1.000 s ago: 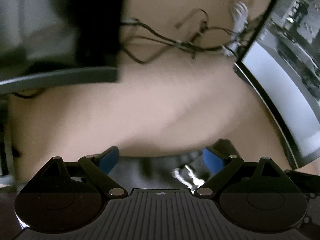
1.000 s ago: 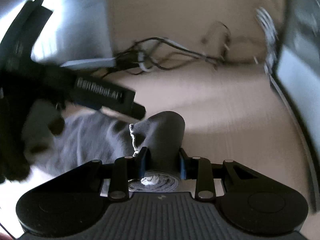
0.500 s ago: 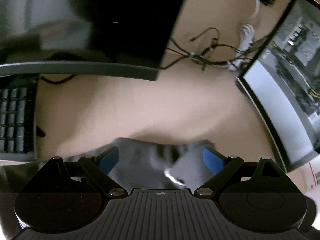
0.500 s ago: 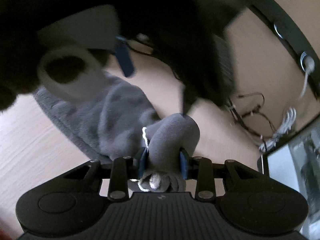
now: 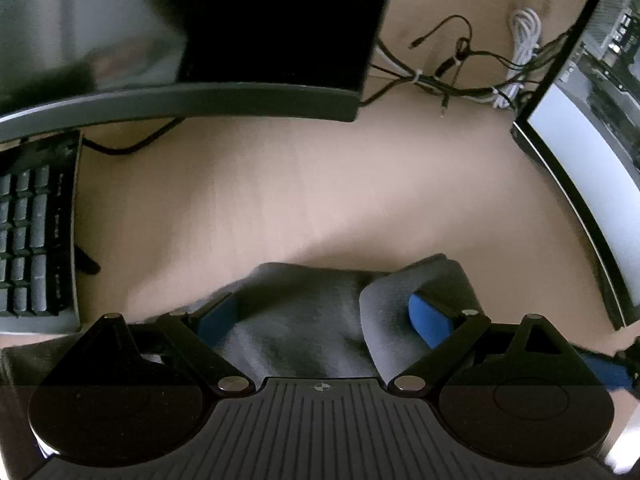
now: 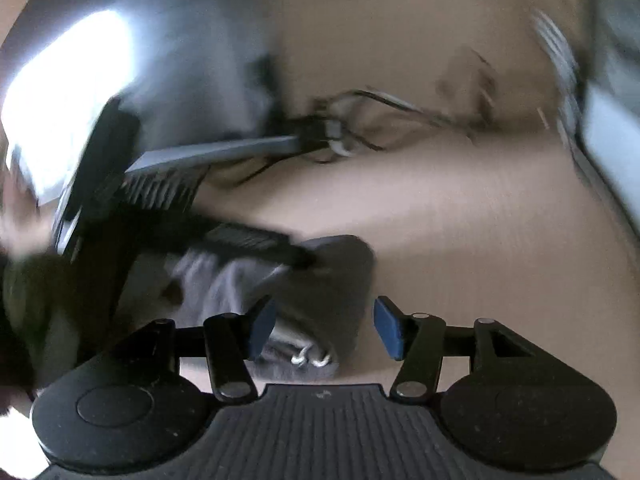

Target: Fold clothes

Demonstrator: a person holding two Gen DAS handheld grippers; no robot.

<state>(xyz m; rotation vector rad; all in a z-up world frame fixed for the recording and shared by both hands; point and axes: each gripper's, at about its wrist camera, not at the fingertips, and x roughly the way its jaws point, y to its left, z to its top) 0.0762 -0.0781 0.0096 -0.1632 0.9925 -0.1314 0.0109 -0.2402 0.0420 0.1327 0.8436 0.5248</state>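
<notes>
A grey garment (image 5: 304,320) lies bunched on the light wooden desk (image 5: 280,192). My left gripper (image 5: 320,316) is open and sits low over it, with cloth between and over the blue pads (image 5: 430,318). In the right wrist view, which is blurred, the same grey garment (image 6: 316,280) lies between the spread pads of my right gripper (image 6: 324,330), which is open. A white drawstring (image 6: 310,358) shows at the garment's near edge. The left gripper's dark body (image 6: 168,216) crosses the left of that view.
A dark monitor (image 5: 240,40) stands at the back left and a lit monitor (image 5: 580,160) at the right. A keyboard (image 5: 36,232) lies at the left. Tangled cables (image 5: 460,72) lie at the back of the desk.
My right gripper was shut on the garment's folded end and has opened, letting it go onto the desk. My left gripper stayed open and has come down closer over the cloth.
</notes>
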